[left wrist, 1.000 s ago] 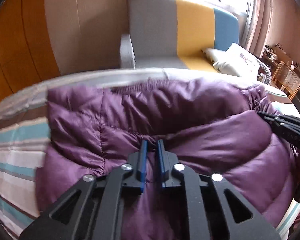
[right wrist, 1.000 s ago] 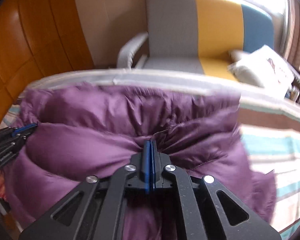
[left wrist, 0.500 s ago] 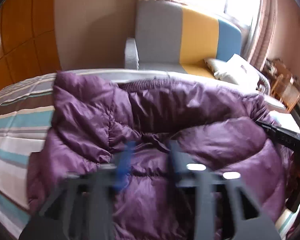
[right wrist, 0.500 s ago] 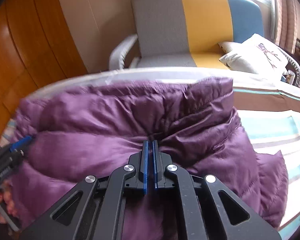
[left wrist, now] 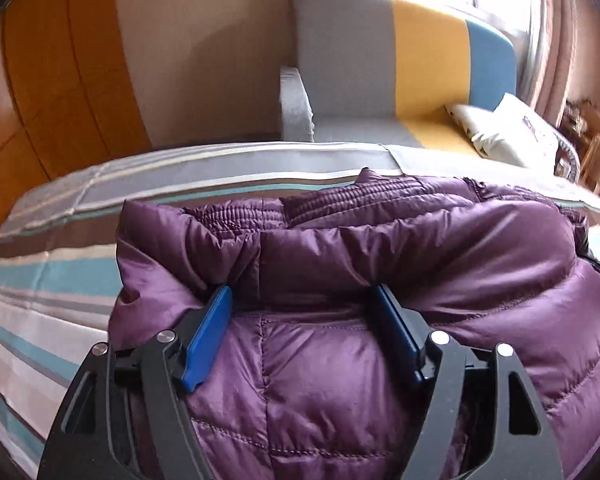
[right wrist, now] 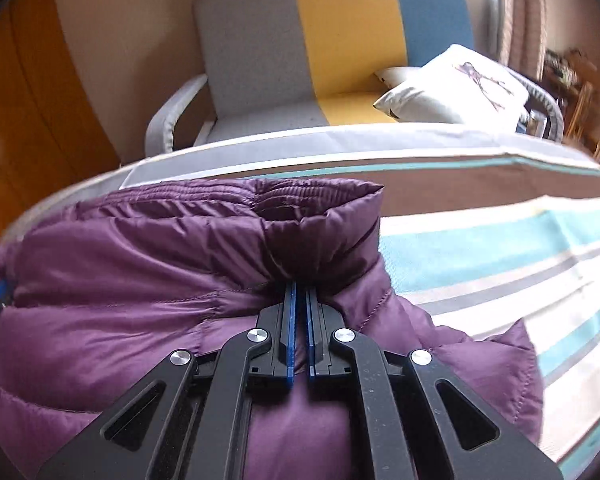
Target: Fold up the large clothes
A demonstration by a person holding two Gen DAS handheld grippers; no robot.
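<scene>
**Purple jacket folded on the striped bed, one gripper spread, one pinching**

Left wrist view: the left hand-held gripper (left wrist: 304, 300) has its two blue-padded fingers (left wrist: 208, 336) spread wide apart, resting against the puffy quilted purple down jacket (left wrist: 440, 264). Between the fingers lies a smooth panel of the jacket, with a rolled fold of fabric just past the fingertips; nothing is clamped between them. The jacket lies bunched on the bed with the striped sheet of white, teal, grey and brown (left wrist: 40, 280), and its ribbed hem edge shows along the far side of the fold. Beyond the bed stands an armchair in grey, yellow and blue panels (left wrist: 380, 60), with a white cushion (left wrist: 512, 132) on its seat. An orange-brown wooden panel wall (left wrist: 40, 80) fills the left side.

Right wrist view: the right hand-held gripper (right wrist: 299, 292) has its blue pads drawn nearly together, pinching a gathered pleat of the purple jacket (right wrist: 120, 280) at the fingertips. The fabric puckers into tight creases where it enters the narrow gap. This grip sits near the jacket's right end, and the striped sheet (right wrist: 500, 264) lies bare just beside it. The ribbed edge curls upward behind the pinch. The armchair (right wrist: 260, 40) and the white cushion with a dark printed motif (right wrist: 460, 88) stand behind the bed. At the far left edge a small blue tip is visible against the jacket, too blurred to identify.
</scene>
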